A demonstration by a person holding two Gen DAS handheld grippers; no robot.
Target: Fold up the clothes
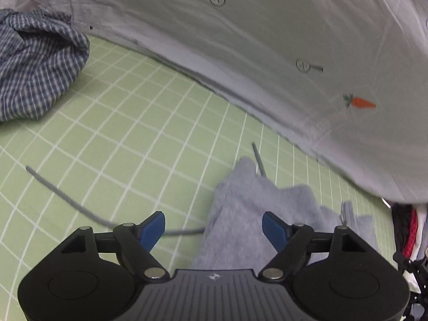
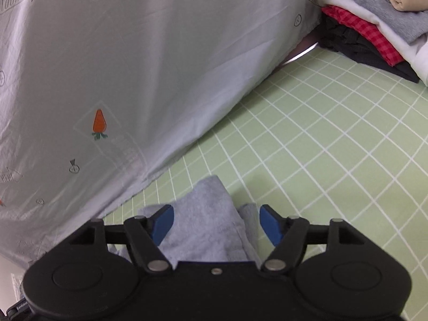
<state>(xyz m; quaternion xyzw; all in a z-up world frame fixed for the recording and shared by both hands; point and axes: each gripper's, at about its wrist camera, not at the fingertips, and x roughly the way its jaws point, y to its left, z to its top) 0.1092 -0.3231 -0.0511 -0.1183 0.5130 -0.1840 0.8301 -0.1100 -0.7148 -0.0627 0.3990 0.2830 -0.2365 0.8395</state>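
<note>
A light grey fleece garment (image 1: 240,208) lies crumpled on the green grid-patterned sheet (image 1: 120,123), with a grey drawstring (image 1: 67,198) trailing out to the left. My left gripper (image 1: 213,231) stands open just above the cloth, whose left edge lies between the blue pads (image 1: 272,230) without touching them. In the right wrist view the same grey garment (image 2: 203,214) bunches up between the blue pads (image 2: 270,227) of my right gripper (image 2: 216,224), which is open; its jaws stand apart and do not press the cloth.
A white cover printed with carrots (image 1: 267,40) rises like a wall behind the sheet. A blue checked garment (image 1: 37,64) lies heaped at the far left. A stack of folded clothes (image 2: 369,18), red, black, grey and beige, sits at the far right.
</note>
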